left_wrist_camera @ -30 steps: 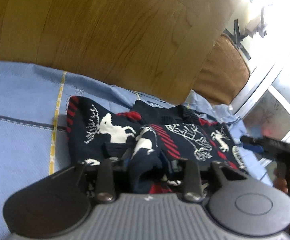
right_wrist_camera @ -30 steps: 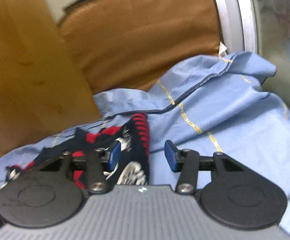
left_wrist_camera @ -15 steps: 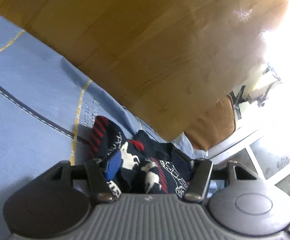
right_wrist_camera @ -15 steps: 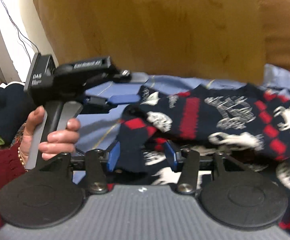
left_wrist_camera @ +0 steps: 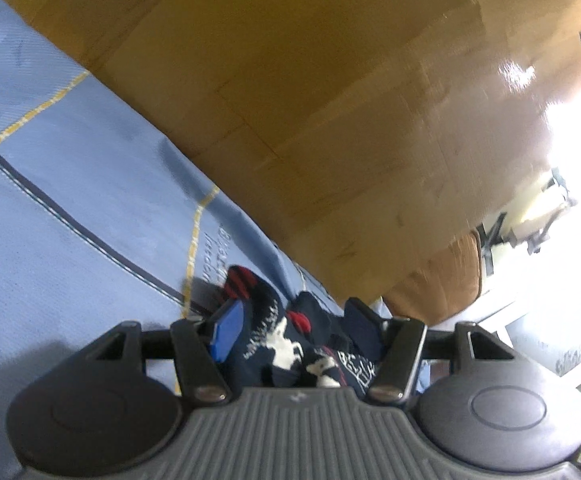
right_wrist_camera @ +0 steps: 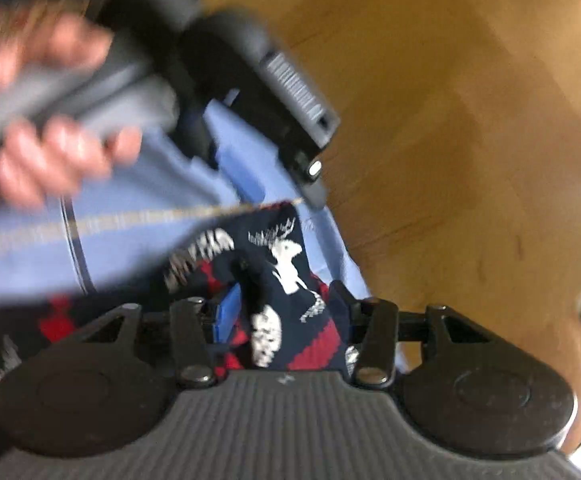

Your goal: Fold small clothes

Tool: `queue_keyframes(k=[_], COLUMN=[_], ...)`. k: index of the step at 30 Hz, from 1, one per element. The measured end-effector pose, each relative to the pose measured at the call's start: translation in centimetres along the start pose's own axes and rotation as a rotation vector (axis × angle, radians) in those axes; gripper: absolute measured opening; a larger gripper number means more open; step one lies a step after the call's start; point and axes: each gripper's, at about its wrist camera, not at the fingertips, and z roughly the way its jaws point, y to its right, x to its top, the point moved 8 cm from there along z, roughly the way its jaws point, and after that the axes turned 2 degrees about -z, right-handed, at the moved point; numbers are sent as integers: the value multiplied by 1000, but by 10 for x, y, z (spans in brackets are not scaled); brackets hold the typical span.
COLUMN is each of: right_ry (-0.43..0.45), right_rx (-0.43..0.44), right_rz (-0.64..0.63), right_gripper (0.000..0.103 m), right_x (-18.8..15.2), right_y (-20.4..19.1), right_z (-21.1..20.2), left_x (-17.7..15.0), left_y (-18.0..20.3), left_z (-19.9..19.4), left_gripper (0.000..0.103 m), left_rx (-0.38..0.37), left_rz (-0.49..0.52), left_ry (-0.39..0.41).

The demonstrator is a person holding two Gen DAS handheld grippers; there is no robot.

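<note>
A navy sweater with white reindeer and red bands lies bunched on the blue bedsheet. My left gripper is open just in front of it. Its blue pad stands clear of the knit. In the right wrist view the sweater fills the gap of my right gripper, whose jaws stand apart at the same width as when empty. The left gripper hovers over the sweater's far edge, held by a person's hand. The view is blurred.
A tall wooden headboard runs along the far side of the bed, close behind the sweater. A brown cushion leans at its right end beside a bright window. Blue sheet stretches to the left.
My left gripper opened and let go of the sweater fold, then rolled and drew back. My right gripper swung from the sweater's edge across it toward the left hand, rolling sharply.
</note>
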Motion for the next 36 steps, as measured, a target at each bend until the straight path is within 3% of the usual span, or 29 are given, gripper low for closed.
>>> queue_keyframes(k=[5,6,7,8,9,11,14,16,17,20,23,29,30,31,33,36], right_ry=[-29,-30,-26,-28,-29,30,204,340,363,237,110,167,187,204,220,229], right_rx=[41,34,39,68,85,48,7,-24,-48,-97,-56,31,52,65,37,-3], right_rz=[-140,-174,-193,-185,-139,17,580,1002,1174,1537,1673,1722,1742,1762,1791,1848], right_gripper=[52,47,20,9,9,9,9,9,9,9,9,15,20,33,52,52], right_x=[4,5,4,4,5,13,1,-48,-81,-175,-226,-244,-242,-246,-249,-263], right_y=[-7,-12,-16,-18,-16,5,86,135,148,139,109,98,99,101,99,107], right_z=[30,35,37,36,37,27,-16,-48,-57,-51,-30,-21,-22,-23,-28,-31], left_x=[7,8,9,10,11,14,16,16,14,8,-6,-53,-62,-71,-87,-102], left_y=[-7,-8,-9,-11,-13,-16,-18,-16,-15,-4,17,72,80,88,101,106], left_z=[-4,-5,-5,-8,-10,-14,-17,-16,-16,-10,-5,22,29,38,56,83], left_gripper=[58,58,58,58,58,57,57,57,57,57,57,58,58,58,59,59], left_rx=[-11,-11,-11,-13,-15,-23,-31,-32,-32,-37,-36,-58,-61,-58,-34,16], left_rz=[-38,-41,-45,-49,-54,-69,-82,-73,-65,-30,49,208,227,251,297,333], left_ry=[18,21,25,30,36,50,60,58,53,29,-5,-136,-170,-200,-245,-297])
